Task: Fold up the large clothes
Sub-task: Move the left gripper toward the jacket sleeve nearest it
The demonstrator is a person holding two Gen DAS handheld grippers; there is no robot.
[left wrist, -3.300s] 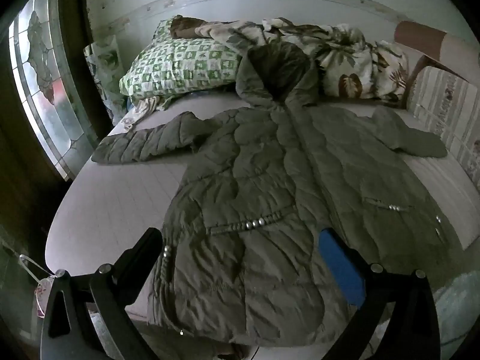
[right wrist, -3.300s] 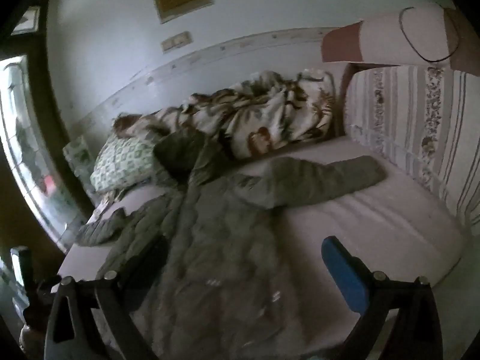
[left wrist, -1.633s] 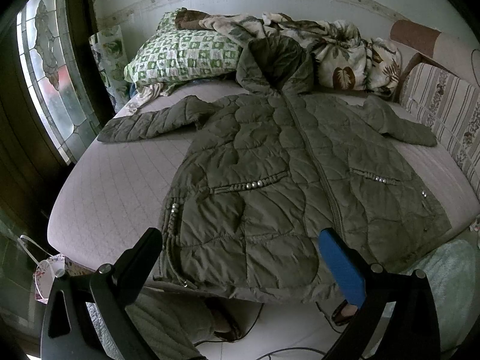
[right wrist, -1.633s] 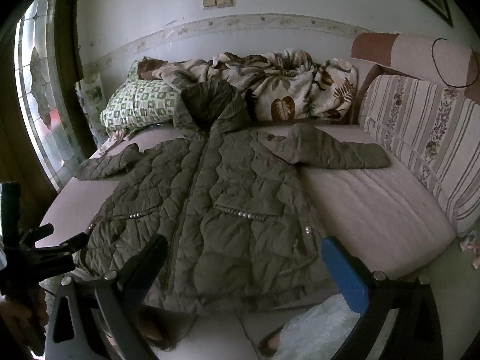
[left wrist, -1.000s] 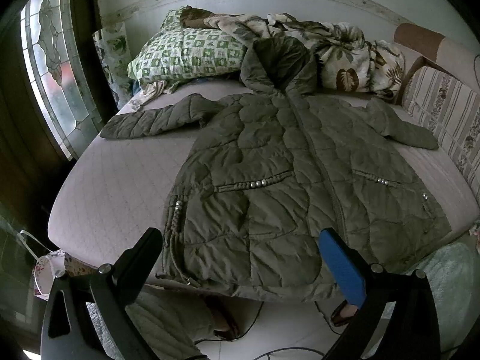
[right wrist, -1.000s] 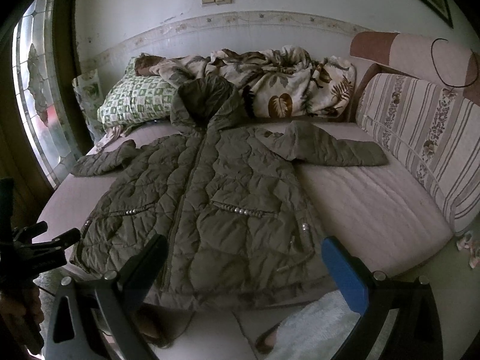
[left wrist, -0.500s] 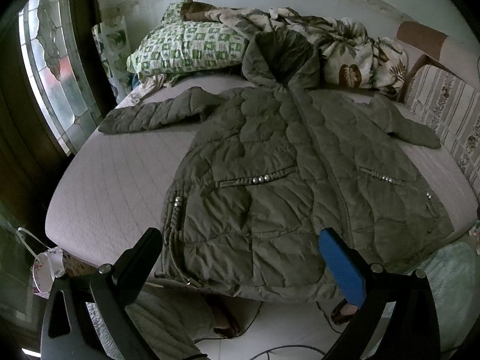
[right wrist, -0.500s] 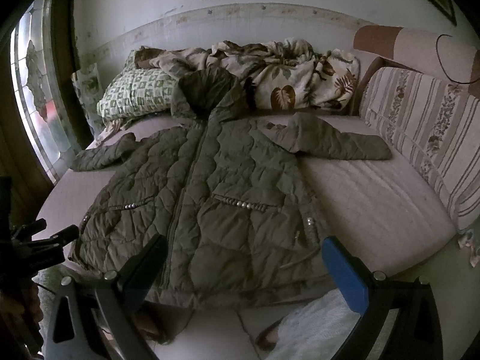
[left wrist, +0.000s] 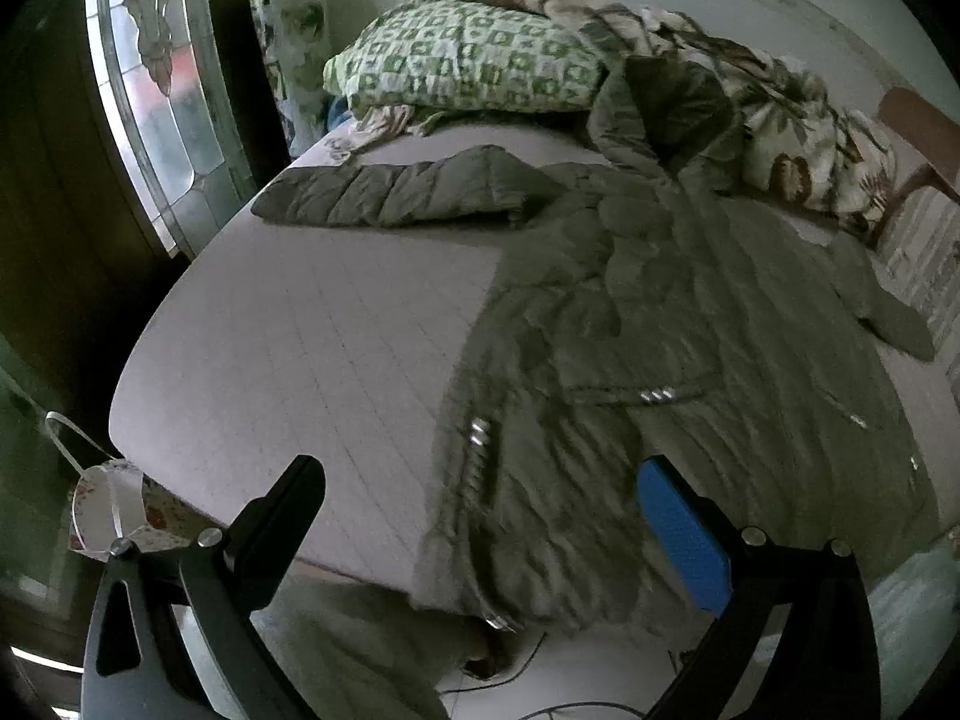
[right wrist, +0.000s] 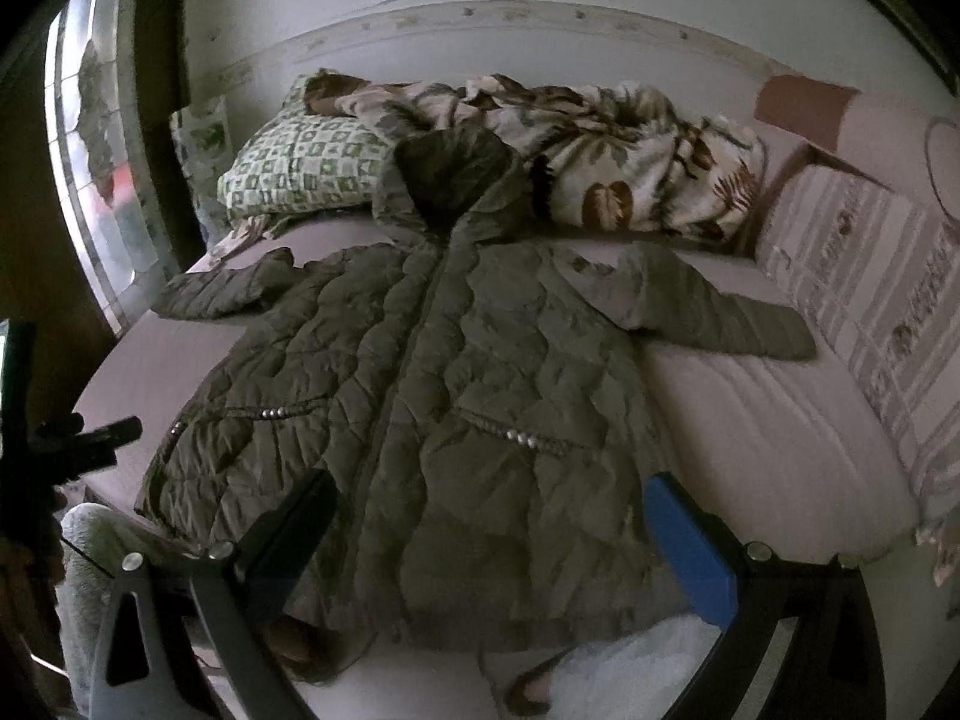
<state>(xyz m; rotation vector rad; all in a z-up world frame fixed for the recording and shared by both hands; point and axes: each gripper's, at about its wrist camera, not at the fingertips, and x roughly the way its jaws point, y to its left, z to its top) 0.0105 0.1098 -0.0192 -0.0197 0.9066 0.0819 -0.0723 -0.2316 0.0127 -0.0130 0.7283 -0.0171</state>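
A quilted olive coat (right wrist: 456, 396) is spread flat, front up, on the bed (right wrist: 768, 420), its long axis running from the hem at the near edge to the hood by the pillows (right wrist: 300, 168), sleeves out sideways. The left claw (left wrist: 480, 516) and right claw (right wrist: 486, 528) are held wide open, gripping nothing.

Coat (left wrist: 690, 360) hem motion-blurred, its lower edge behind tool fingers (left wrist: 681, 525).

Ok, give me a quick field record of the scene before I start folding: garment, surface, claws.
garment: olive quilted coat, spread flat, front up, unfolded
sleeves: both out to the sides
hood: against the floral blanket
hem: hanging over the mattress front edge
left claw: open, empty
right claw: open, empty
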